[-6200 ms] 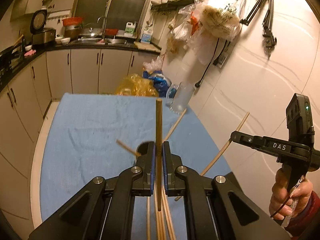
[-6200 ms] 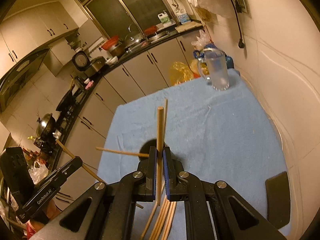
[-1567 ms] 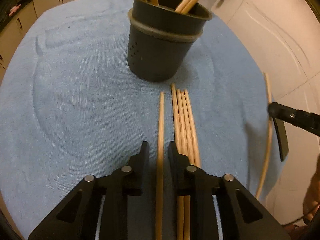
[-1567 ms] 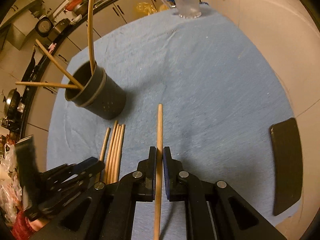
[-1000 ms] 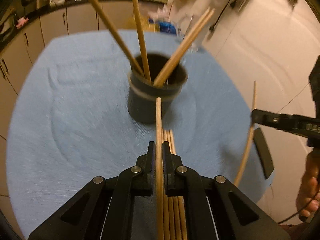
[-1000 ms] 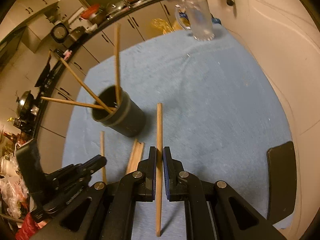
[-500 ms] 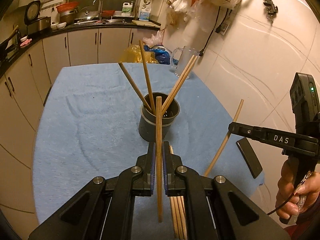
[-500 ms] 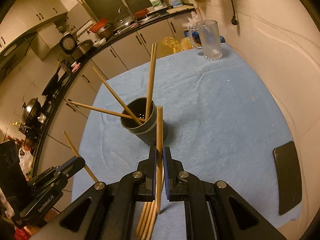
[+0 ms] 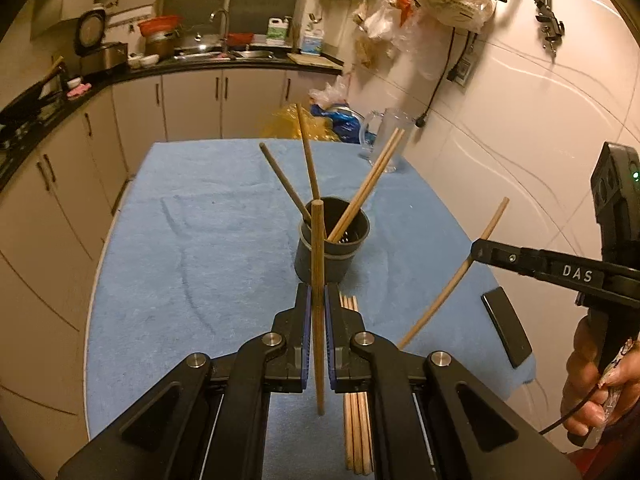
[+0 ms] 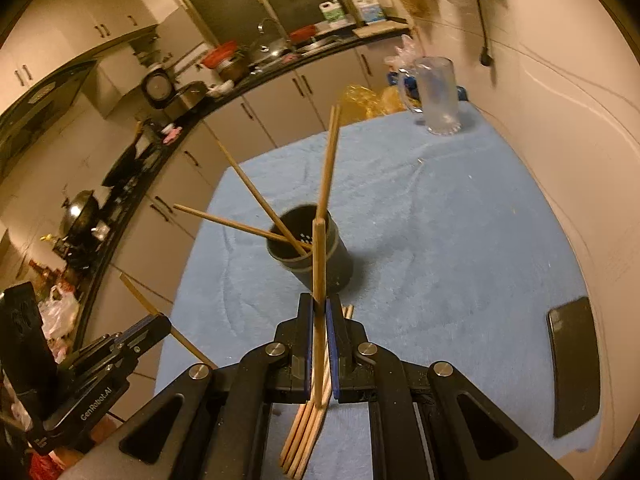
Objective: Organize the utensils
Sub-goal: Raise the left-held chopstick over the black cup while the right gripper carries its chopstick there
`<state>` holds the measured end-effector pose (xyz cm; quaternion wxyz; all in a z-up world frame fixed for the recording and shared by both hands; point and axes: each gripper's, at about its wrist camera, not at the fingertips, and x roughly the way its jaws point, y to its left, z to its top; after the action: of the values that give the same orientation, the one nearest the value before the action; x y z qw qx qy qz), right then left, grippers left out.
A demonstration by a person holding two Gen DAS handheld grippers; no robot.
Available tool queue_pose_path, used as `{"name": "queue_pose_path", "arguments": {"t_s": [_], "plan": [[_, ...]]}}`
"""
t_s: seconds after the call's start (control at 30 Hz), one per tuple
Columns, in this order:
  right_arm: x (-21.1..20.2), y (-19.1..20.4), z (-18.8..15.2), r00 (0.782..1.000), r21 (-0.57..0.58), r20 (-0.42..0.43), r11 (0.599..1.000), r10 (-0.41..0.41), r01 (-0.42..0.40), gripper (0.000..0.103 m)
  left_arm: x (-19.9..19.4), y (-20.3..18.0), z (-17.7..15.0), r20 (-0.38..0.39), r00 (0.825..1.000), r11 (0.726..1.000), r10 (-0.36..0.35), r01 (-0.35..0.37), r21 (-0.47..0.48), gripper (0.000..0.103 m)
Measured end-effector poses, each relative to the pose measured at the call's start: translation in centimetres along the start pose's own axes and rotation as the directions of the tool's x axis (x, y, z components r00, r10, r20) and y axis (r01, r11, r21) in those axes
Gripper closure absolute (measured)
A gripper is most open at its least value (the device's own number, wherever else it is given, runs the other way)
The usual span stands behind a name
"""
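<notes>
Holding one chopstick in each gripper, I am logging the following. Left gripper point(image 9: 316, 304): jaws clamped together on an upright chopstick point(image 9: 317, 280), which is sticking up past the fingertips and hanging down below them. Right gripper point(image 10: 318, 312): jaws likewise pinched on a second chopstick point(image 10: 319, 280), standing near vertical; in the left wrist view this gripper is appearing at the right edge with its stick slanting.

Dark utensil cup point(image 9: 332, 246): standing on the blue towel point(image 9: 200, 240) just ahead of both grippers, below the raised stick tips, and carrying four leaning chopsticks point(image 9: 368, 184) fanned outward.

Loose bundle of chopsticks point(image 9: 356, 400): lying flat on the towel, side by side, between the cup and me, passing under the fingers of both grippers.

Black phone point(image 10: 574, 364): lying near the towel's right edge. Glass mug point(image 10: 436, 94): standing at the far corner.
</notes>
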<state>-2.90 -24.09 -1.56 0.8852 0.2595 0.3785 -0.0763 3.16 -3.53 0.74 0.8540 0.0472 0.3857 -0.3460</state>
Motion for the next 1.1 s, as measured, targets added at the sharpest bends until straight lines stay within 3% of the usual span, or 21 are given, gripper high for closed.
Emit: {"name": "queue_pose_path", "arguments": {"t_s": [0.5,1.1], "plan": [[-0.8,-1.6,2.2,0.995,-0.083,-0.004,0.991,0.105,-0.105,0.097,-1.2,-2.1,0.5,0.034,0.992,0.990,0.124,-0.121,-0.070,0.097],[-1.1,-2.7,2.8,0.990,-0.039,0.018,0.990,0.137,-0.136,0.096,-1.3,-2.7,1.6,0.041,0.988,0.988,0.150,-0.148,-0.039,0.097]]}}
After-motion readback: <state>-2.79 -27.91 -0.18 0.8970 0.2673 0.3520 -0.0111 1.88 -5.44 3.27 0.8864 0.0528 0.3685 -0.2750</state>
